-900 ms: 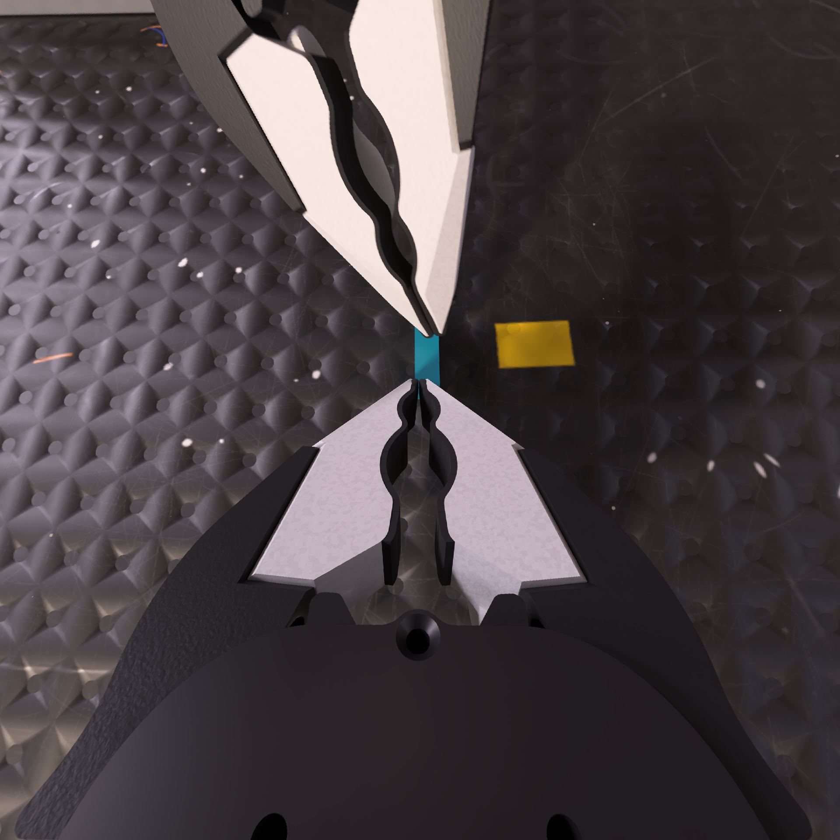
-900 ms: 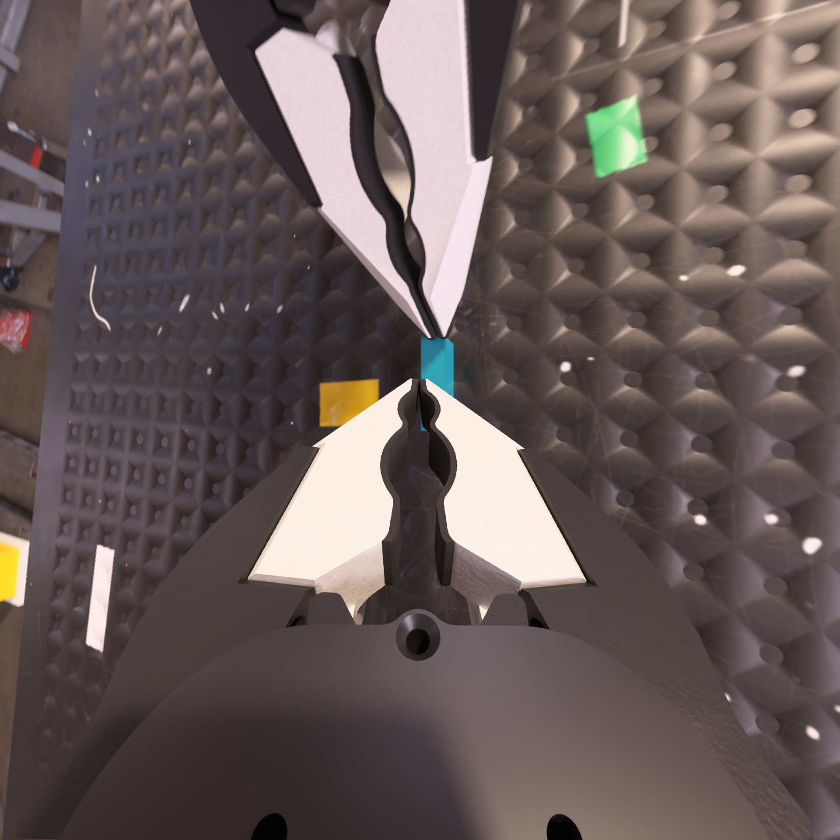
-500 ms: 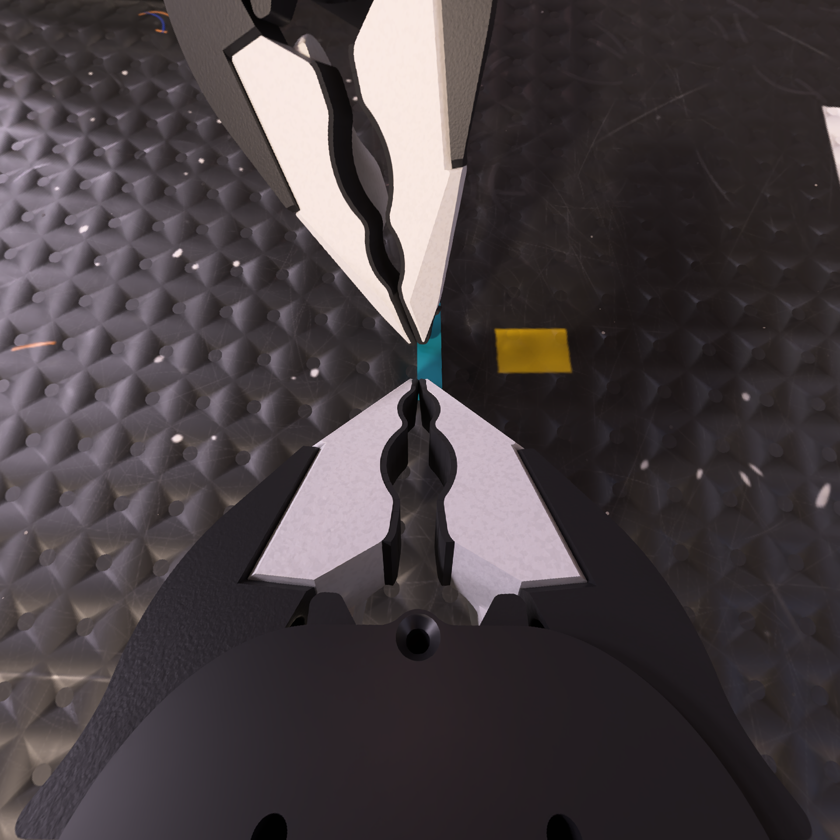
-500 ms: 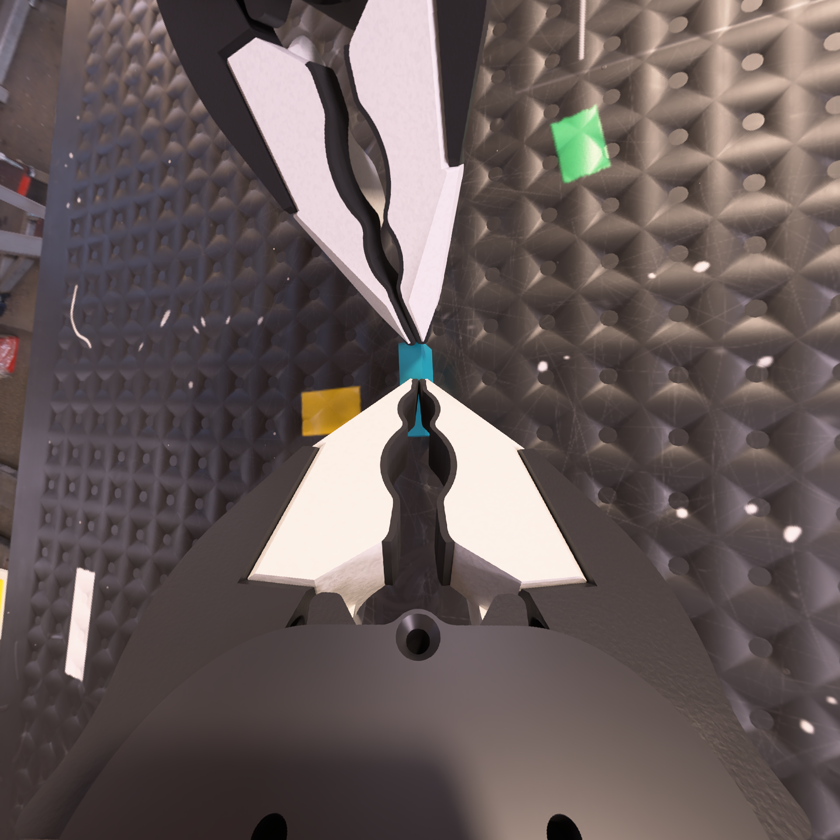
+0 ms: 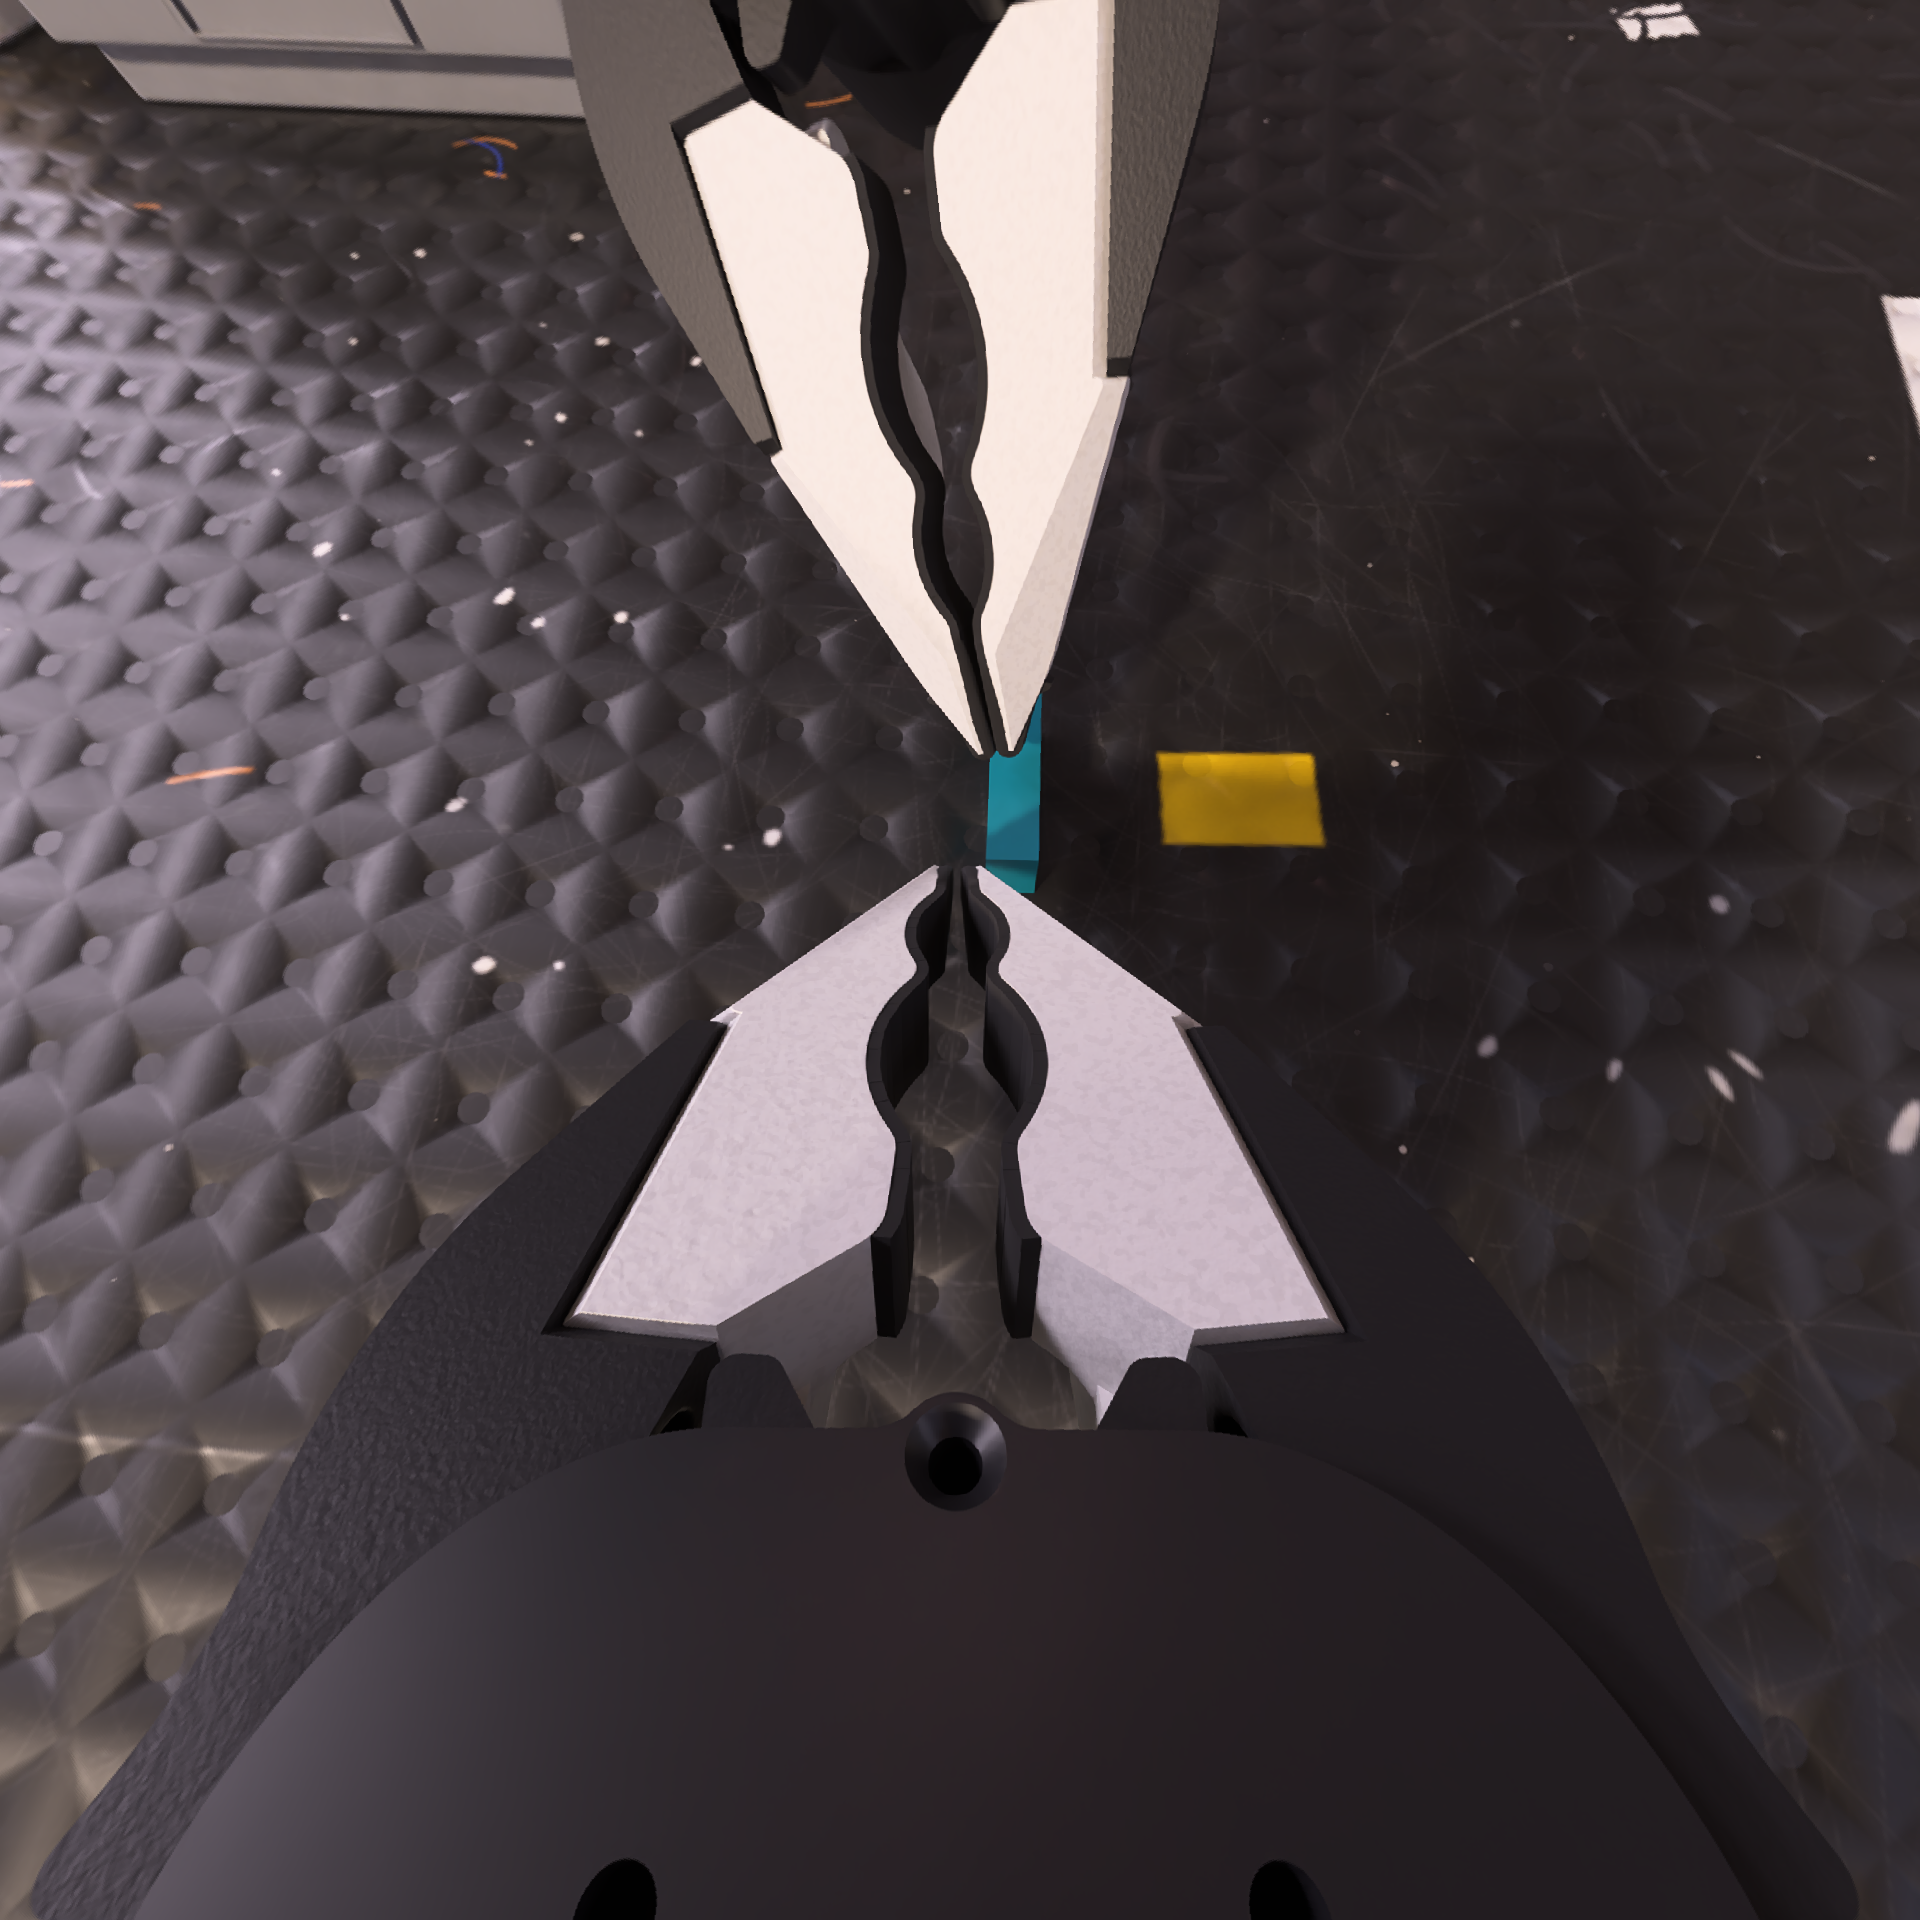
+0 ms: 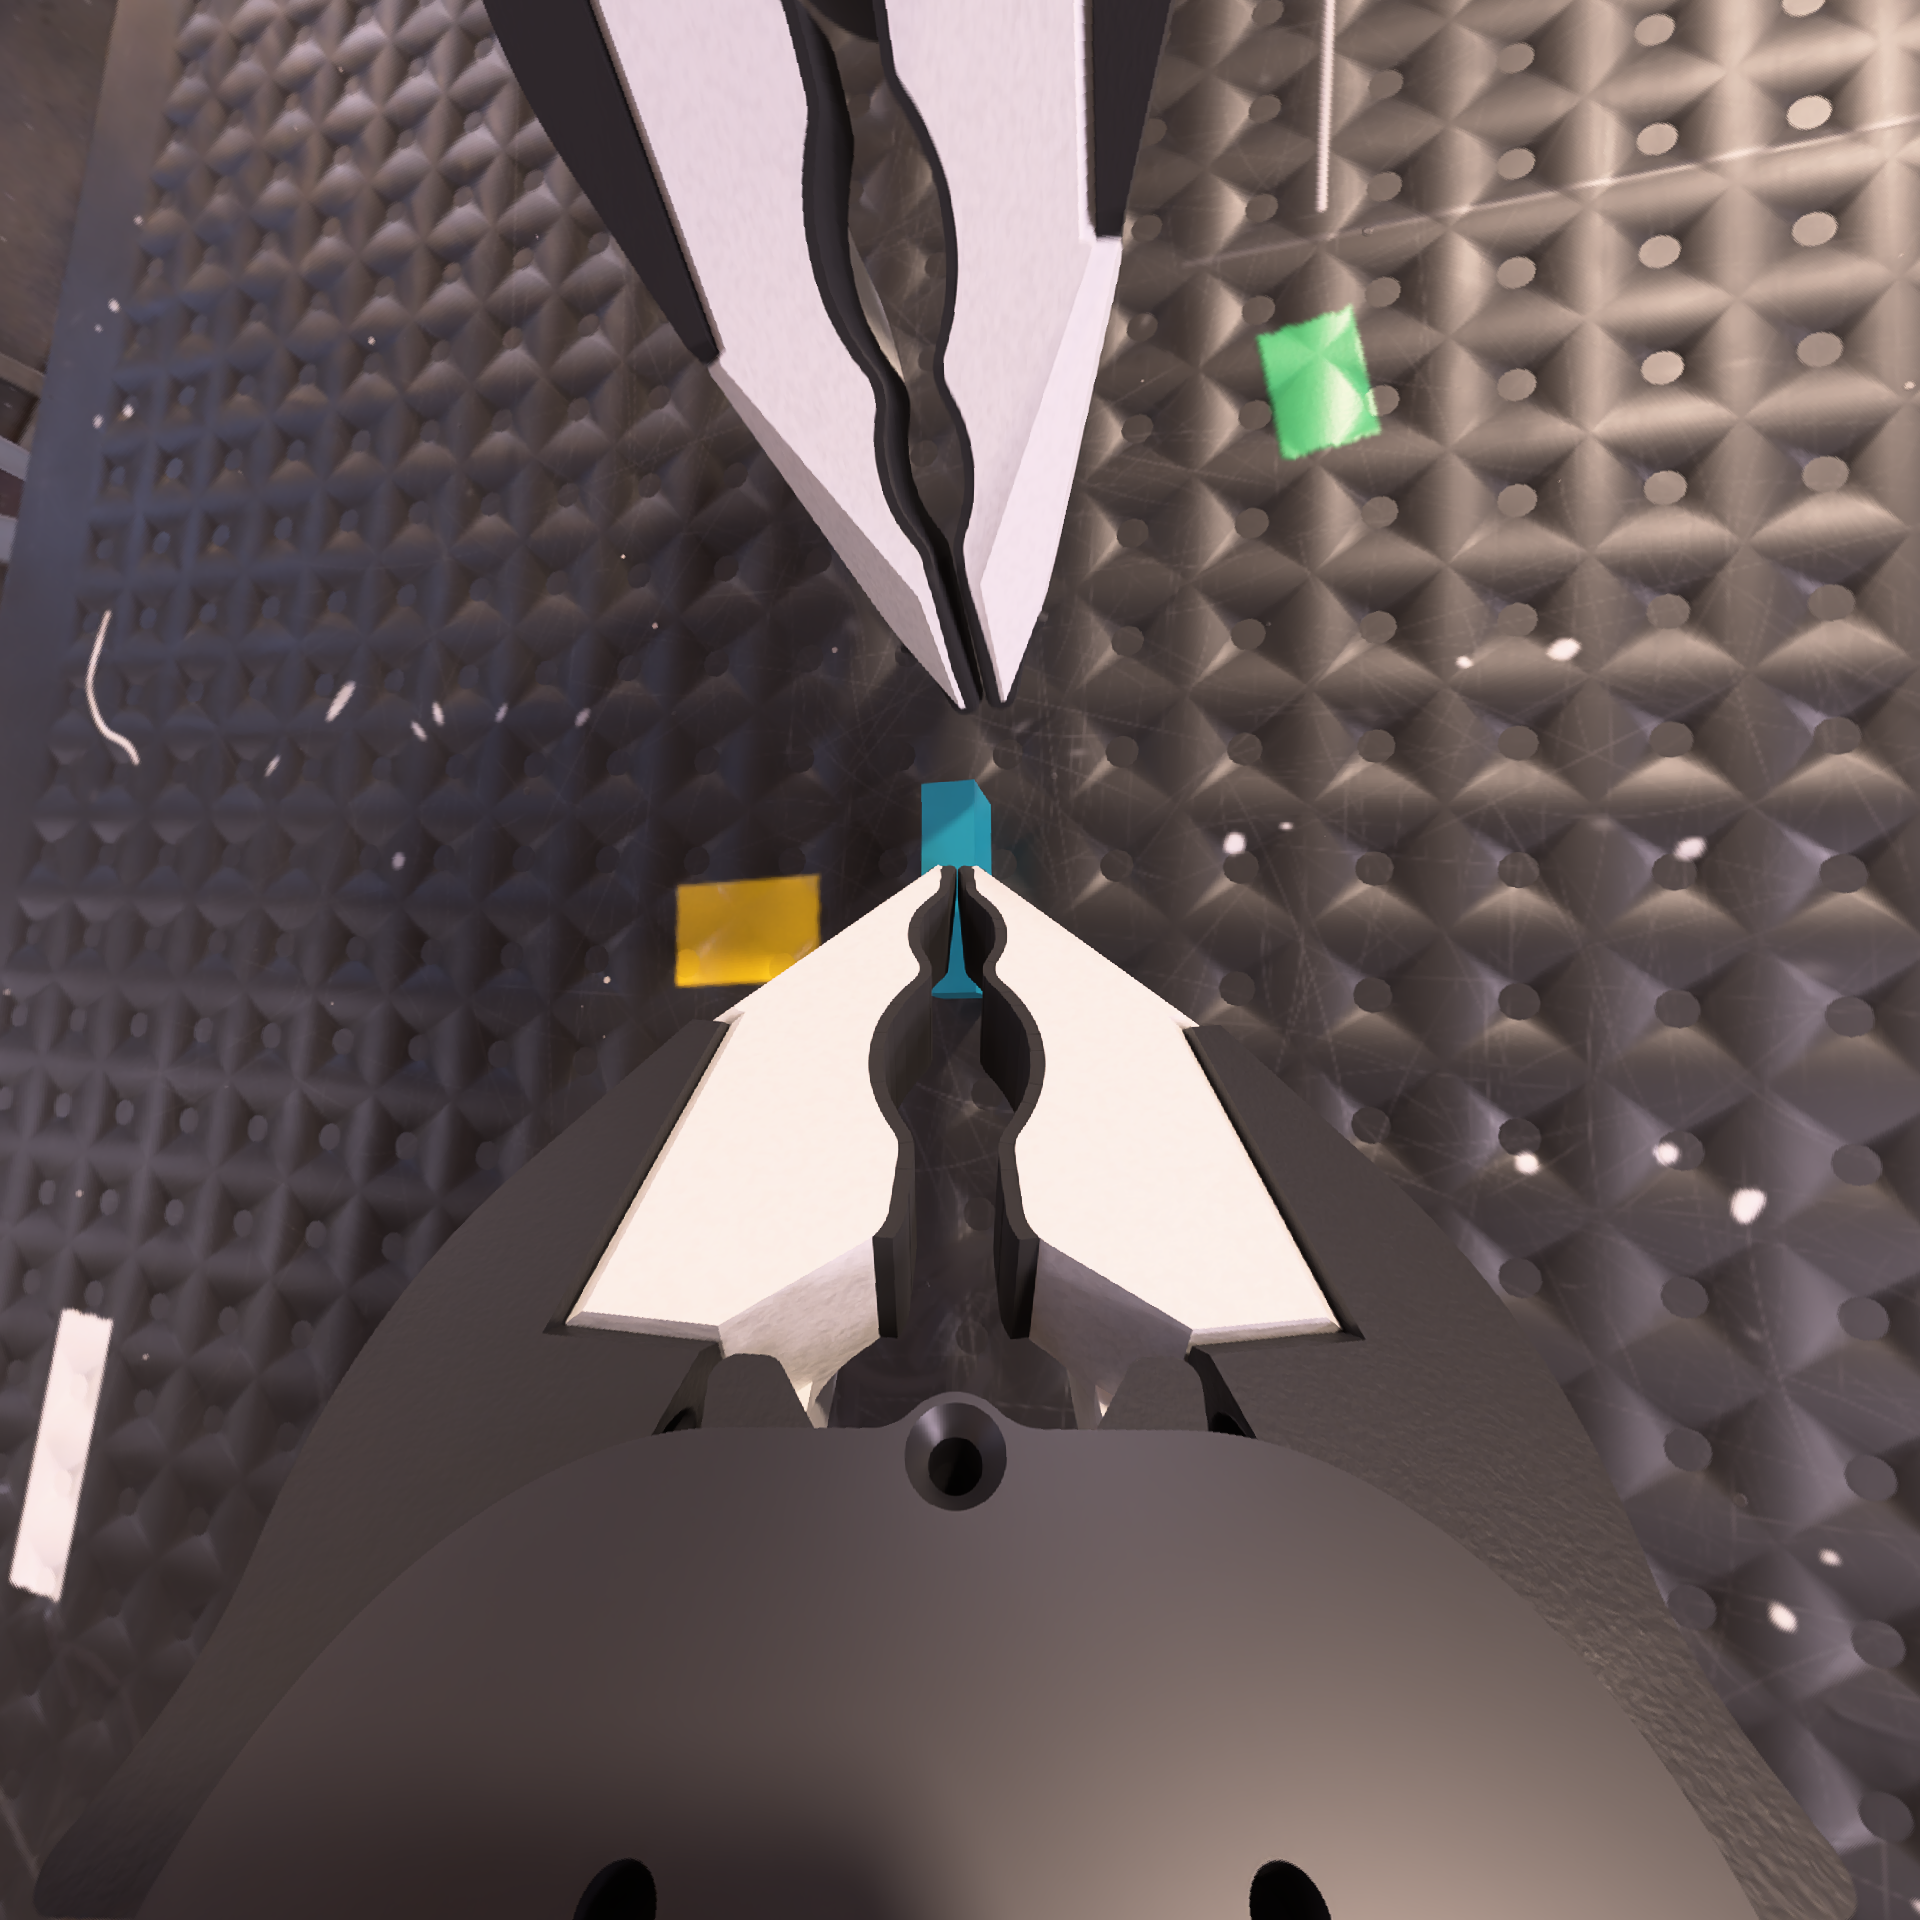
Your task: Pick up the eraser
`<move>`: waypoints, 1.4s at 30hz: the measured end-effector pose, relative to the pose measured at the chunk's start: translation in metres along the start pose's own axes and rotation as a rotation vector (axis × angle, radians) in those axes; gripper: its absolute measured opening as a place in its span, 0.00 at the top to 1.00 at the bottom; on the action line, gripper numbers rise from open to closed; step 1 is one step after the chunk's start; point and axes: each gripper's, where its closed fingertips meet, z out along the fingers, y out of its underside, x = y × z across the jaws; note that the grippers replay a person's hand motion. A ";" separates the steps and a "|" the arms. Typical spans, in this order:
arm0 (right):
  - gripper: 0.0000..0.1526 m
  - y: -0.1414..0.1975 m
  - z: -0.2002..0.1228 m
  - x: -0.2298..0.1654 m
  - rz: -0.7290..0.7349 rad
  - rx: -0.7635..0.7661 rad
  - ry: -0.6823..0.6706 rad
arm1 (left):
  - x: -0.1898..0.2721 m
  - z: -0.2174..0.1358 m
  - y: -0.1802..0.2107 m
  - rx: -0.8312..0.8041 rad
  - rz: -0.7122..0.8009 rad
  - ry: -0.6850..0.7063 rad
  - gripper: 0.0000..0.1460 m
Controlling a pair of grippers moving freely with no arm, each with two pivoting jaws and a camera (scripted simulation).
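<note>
The eraser (image 6: 954, 826) is a small teal block. My right gripper (image 6: 956, 871) is shut on it: teal shows between its jaws and the block sticks out past the tips. In the left wrist view the right gripper (image 5: 987, 748) comes in from the top with the eraser (image 5: 1010, 821) at its tips. My left gripper (image 5: 956, 875) is shut and empty, its tips just left of the eraser's near end. In the right wrist view the left gripper (image 6: 982, 704) points down from above, a small gap away from the eraser.
A dark studded mat (image 5: 416, 727) lies under everything. A flat yellow patch (image 5: 1240, 798) lies near the eraser and also shows in the right wrist view (image 6: 746, 928). A green patch (image 6: 1317, 382) and a white strip (image 6: 60, 1455) lie farther off. A grey cabinet base (image 5: 312, 62) stands at the far edge.
The eraser was pinched between both grippers' tips. Now only the right gripper holds it; the left gripper's tips have come off it and a gap has opened.
</note>
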 end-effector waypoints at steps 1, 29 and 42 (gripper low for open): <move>1.00 0.000 0.001 0.000 -0.005 -0.002 0.004 | 0.000 -0.002 0.000 0.003 0.004 -0.005 0.98; 0.93 -0.006 0.000 0.003 -0.107 0.029 0.102 | 0.001 0.002 -0.003 0.007 0.124 -0.068 0.85; 0.93 -0.047 -0.040 0.014 -0.110 0.354 0.132 | -0.021 -0.027 -0.029 0.179 0.098 -0.191 0.80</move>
